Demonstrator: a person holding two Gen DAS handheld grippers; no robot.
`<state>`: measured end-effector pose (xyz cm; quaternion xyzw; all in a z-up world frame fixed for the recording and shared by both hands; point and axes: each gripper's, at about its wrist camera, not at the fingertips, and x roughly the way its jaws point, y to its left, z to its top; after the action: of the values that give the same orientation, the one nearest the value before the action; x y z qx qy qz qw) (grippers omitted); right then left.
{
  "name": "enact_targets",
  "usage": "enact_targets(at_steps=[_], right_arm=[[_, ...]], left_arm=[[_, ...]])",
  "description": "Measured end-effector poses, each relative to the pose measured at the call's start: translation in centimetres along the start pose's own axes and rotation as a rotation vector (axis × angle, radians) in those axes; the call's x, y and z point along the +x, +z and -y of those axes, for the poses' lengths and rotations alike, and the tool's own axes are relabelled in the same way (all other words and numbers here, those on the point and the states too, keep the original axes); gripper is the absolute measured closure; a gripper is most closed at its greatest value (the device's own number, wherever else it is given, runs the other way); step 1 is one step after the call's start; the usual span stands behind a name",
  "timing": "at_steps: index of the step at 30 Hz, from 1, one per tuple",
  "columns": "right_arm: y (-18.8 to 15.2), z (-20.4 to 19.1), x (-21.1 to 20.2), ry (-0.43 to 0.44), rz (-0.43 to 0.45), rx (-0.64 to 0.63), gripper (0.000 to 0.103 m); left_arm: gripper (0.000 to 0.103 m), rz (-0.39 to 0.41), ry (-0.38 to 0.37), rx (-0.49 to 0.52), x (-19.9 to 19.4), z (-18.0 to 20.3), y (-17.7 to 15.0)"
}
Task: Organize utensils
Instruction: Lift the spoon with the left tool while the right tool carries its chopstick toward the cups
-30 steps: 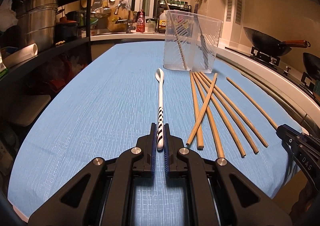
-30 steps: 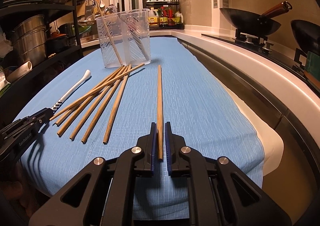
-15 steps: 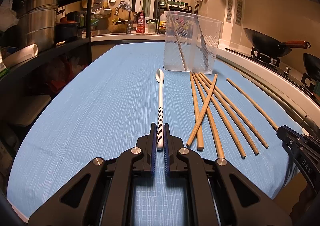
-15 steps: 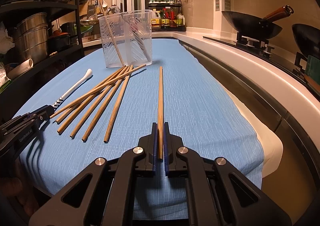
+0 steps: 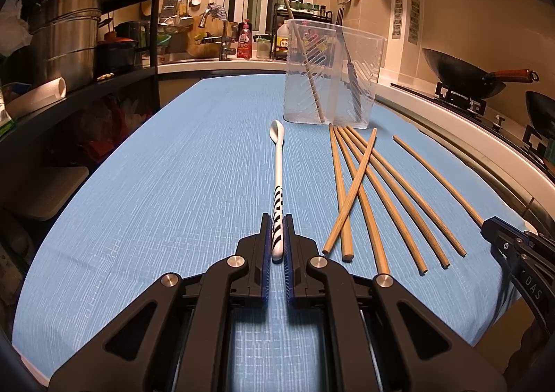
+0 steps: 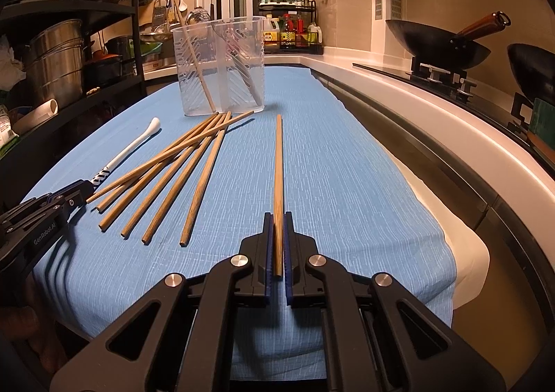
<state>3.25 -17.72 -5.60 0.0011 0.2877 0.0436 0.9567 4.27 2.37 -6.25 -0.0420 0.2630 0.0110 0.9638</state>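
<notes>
Since a second ago my right gripper (image 6: 276,218) has drawn its jaws in the last little way, from loosely flanking the single chopstick (image 6: 278,180) to pinching its near end; nothing else has shifted. That chopstick runs straight away from me over the blue cloth (image 6: 347,163) on the table, its far tip short of the clear holder (image 6: 222,66) and its near end at the table's near edge, towards the right side.

My left gripper (image 5: 277,220) is clamped on the striped handle end of the white spoon (image 5: 278,163), as it was before. The spoon points away from me down the middle of the table, its bowl near the holder (image 5: 333,73) at the far end.

Between my two grippers lie six loose chopsticks (image 5: 364,190), fanned on the cloth, their far tips close to the foot of the holder and their near ends spread out towards the near edge. One of them lies crossed over its neighbours.

The holder stands upright at the far end of the table and has two compartments. A chopstick (image 5: 307,66) leans in the left one, sticking out above the rim, and a dark utensil (image 5: 352,76) leans in the right one; I cannot tell what kind it is.
</notes>
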Motion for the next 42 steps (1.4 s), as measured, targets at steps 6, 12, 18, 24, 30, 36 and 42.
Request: enact_targets(at_steps=[6, 12, 18, 24, 30, 36, 42], right_arm=[[1.1, 0.4, -1.1, -0.008, 0.032, 0.002, 0.098], [3.1, 0.4, -3.6, -0.018, 0.094, -0.022, 0.098], [6.4, 0.7, -6.6, -0.022, 0.178, -0.047, 0.098], [9.9, 1.4, -7.8, -0.016, 0.234, -0.038, 0.098], [13.0, 1.7, -8.4, 0.023, 0.242, -0.016, 0.098], [16.0, 1.3, -8.3, 0.048, 0.224, -0.027, 0.098], [20.1, 0.9, -8.1, 0.069, 0.209, -0.024, 0.098]], left_arm=[[0.097, 0.019, 0.008, 0.003, -0.7, 0.1, 0.4], [0.097, 0.080, 0.004, 0.014, -2.8, 0.3, 1.7], [0.097, 0.160, -0.002, 0.045, -5.2, 0.6, 3.4], [0.097, 0.203, -0.010, 0.064, -6.6, 0.9, 5.0], [0.097, 0.226, -0.015, 0.080, -7.3, 1.2, 7.3], [0.097, 0.205, -0.034, 0.067, -7.4, 0.5, 10.4], [0.097, 0.079, -0.093, 0.025, -6.2, -0.6, 14.9]])
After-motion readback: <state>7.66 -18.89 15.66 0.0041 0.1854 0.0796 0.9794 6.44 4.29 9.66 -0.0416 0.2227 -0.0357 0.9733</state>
